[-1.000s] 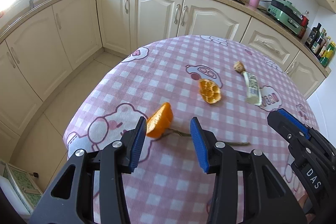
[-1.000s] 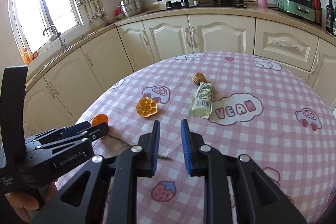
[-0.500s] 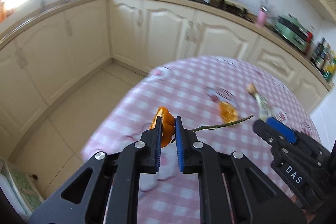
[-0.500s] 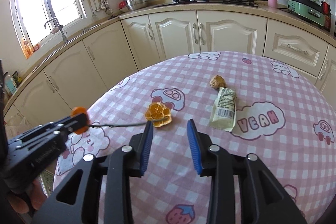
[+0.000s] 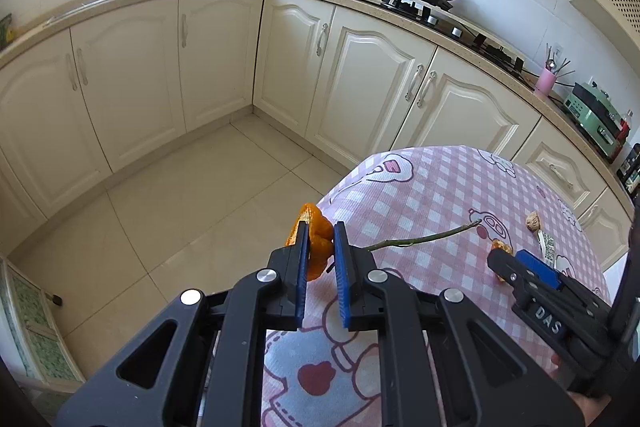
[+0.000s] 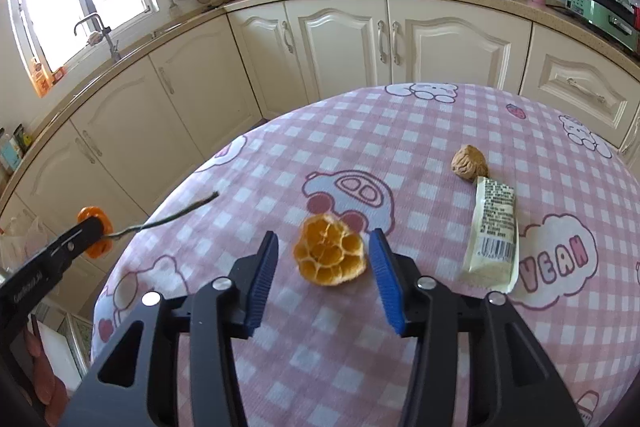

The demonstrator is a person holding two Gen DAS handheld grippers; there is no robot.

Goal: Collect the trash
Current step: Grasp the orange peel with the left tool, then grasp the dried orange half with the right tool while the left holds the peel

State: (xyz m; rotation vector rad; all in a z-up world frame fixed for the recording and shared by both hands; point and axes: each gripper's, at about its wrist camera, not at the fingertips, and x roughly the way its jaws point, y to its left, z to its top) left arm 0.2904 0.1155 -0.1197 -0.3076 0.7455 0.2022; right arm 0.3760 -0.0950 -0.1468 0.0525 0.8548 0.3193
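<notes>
Clamping a curled piece of orange peel (image 5: 316, 247) with a thin dry twig (image 5: 424, 237) sticking out sideways, the left tool (image 5: 320, 259) holds it off the edge of the pink checked desk (image 6: 420, 131). It looks light and pliable; a grip across the folded body seems right. The right tool (image 6: 322, 267) is opening, its pads either side of a hollow orange peel cup (image 6: 330, 255) lying on the desk, not pressing it. That cup looks light and crushable. Only the right view shows the beige snack wrapper (image 6: 494, 227) and wrinkled brown nut (image 6: 469, 163) whole.
</notes>
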